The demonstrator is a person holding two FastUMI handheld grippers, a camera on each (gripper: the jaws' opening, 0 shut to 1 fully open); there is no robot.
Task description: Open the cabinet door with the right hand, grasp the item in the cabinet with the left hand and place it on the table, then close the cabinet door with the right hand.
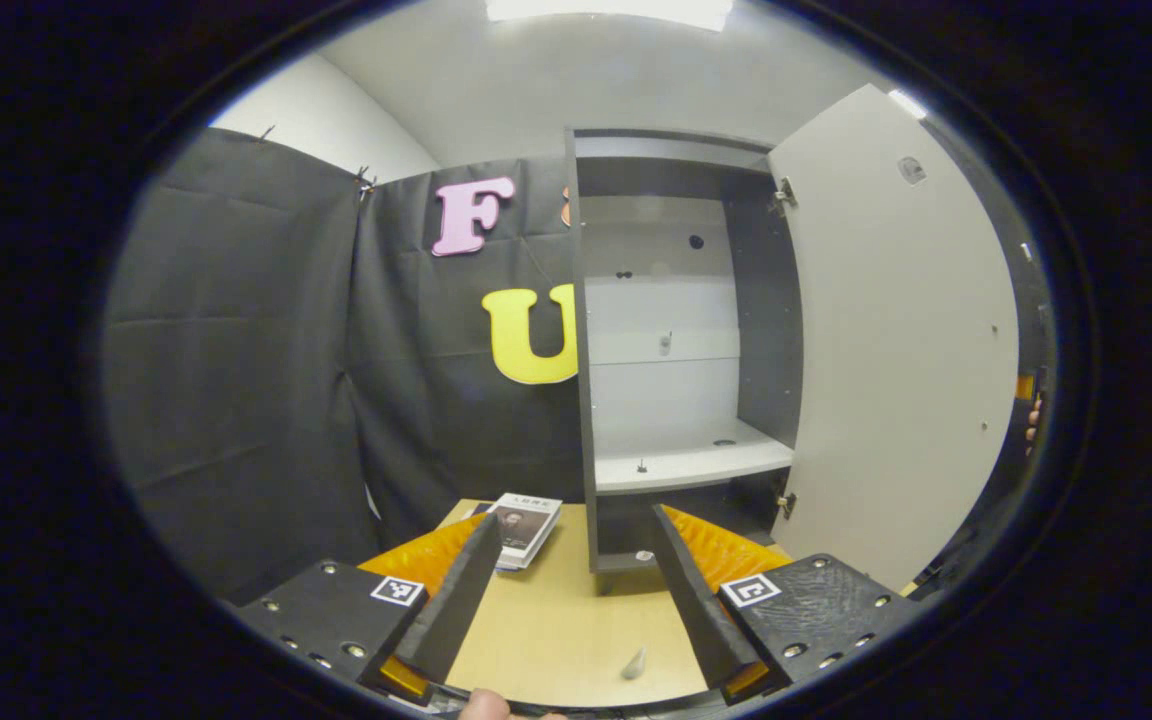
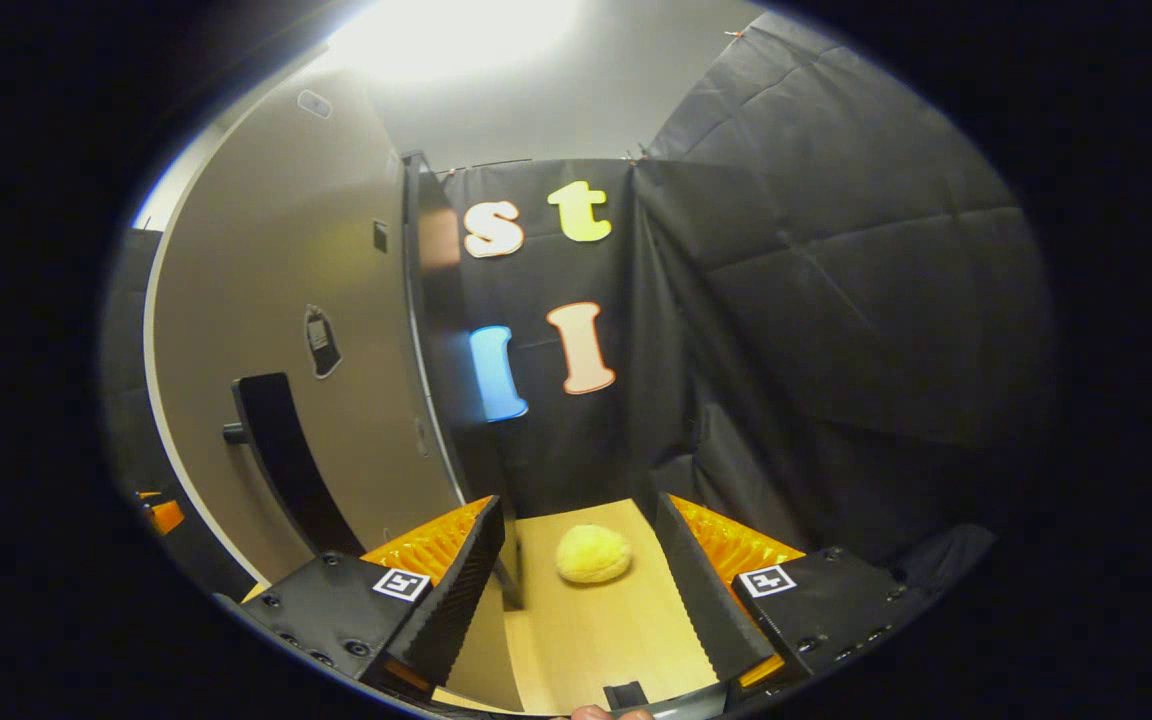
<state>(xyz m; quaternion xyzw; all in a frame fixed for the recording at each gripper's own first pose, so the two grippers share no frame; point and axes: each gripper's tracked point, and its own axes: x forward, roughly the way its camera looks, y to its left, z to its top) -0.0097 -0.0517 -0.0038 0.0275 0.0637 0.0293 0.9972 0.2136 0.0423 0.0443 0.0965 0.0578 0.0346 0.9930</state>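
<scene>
The grey cabinet [image 1: 586, 400] stands on the wooden table [image 1: 556, 630] with its door [image 1: 896, 350] swung wide open to the right. Its white shelf [image 1: 686, 466] holds only a small peg. A stack of booklets [image 1: 526, 525] lies on the table just left of the cabinet. My left gripper [image 1: 576, 520] is open above the table in front of the cabinet, with nothing between its fingers. In the right gripper view the door's outer face [image 2: 306, 300] with its black handle [image 2: 281, 450] is close on the left. My right gripper [image 2: 578, 503] is open and apart from the handle.
A fluffy yellow ball [image 2: 593, 553] rests on the table [image 2: 596, 630] beyond the right gripper, beside the cabinet's side. A small pale scrap [image 1: 633, 662] lies on the table near the left gripper. A hand [image 1: 1033, 420] peeks past the door's far edge. Black cloth walls enclose the table.
</scene>
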